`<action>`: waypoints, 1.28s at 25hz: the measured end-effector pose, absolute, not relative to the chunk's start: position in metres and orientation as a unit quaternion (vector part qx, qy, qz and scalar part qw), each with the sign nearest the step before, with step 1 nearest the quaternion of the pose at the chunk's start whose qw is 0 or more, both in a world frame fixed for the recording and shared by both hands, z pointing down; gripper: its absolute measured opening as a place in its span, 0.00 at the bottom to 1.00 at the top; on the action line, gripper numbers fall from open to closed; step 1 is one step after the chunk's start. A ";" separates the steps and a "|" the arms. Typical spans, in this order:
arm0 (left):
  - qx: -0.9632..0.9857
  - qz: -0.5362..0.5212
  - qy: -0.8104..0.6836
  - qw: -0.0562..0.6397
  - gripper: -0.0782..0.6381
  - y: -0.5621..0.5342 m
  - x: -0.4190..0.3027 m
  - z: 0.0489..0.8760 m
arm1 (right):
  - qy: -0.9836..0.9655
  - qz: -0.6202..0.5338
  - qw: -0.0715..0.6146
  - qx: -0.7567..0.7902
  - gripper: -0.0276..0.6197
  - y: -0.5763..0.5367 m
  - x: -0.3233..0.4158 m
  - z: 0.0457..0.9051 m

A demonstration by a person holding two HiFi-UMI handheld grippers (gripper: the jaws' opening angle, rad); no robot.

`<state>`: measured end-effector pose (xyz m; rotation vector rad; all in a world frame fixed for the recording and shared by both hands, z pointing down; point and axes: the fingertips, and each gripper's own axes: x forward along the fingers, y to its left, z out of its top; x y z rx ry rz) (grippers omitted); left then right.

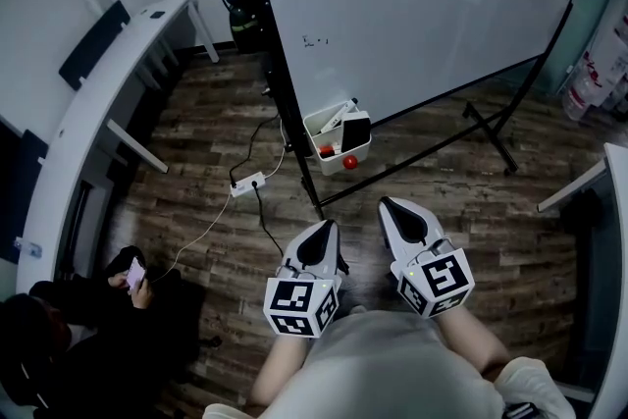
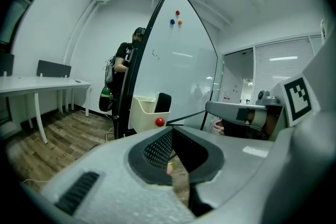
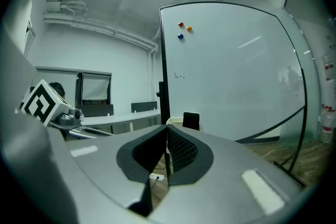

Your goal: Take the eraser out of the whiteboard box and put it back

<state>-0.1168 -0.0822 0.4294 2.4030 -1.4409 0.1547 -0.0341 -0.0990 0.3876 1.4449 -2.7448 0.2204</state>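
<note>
A white box [image 1: 339,144] hangs low on the whiteboard stand [image 1: 294,128], with a red knob [image 1: 349,162] on its front. A black eraser [image 1: 355,130] stands upright in it beside some markers. The same box [image 2: 148,113] and eraser [image 2: 163,103] show in the left gripper view, and the eraser [image 3: 190,120] pokes up behind the jaws in the right gripper view. My left gripper [image 1: 325,229] and right gripper [image 1: 391,207] are both shut and empty, side by side, well short of the box and pointing toward it.
The big whiteboard [image 1: 422,5] stands on a black frame with legs [image 1: 488,128] spreading over the wooden floor. A power strip [image 1: 247,183] with cables lies left of the stand. A curved white desk [image 1: 93,113] runs along the left. A person [image 1: 59,329] sits at lower left with a phone.
</note>
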 end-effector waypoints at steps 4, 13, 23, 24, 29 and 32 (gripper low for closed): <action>0.840 0.052 -0.515 0.166 0.12 -0.090 -0.122 0.426 | -0.883 0.074 0.020 0.463 0.07 -0.110 -0.037 0.387; 0.825 0.046 -0.539 0.163 0.12 -0.117 -0.121 0.425 | -0.897 0.076 0.029 0.434 0.18 -0.146 -0.037 0.390; 0.792 0.042 -0.585 0.167 0.12 -0.151 -0.127 0.423 | -0.916 0.077 0.045 0.392 0.34 -0.199 -0.038 0.395; 0.789 0.041 -0.589 0.168 0.12 -0.153 -0.127 0.424 | -0.917 0.076 0.047 0.389 0.35 -0.203 -0.038 0.396; 0.776 0.041 -0.607 0.170 0.12 -0.167 -0.127 0.426 | -0.924 0.080 0.055 0.369 0.40 -0.222 -0.040 0.401; 0.767 0.037 -0.617 0.171 0.12 -0.174 -0.126 0.425 | -0.929 0.078 0.061 0.356 0.43 -0.232 -0.041 0.402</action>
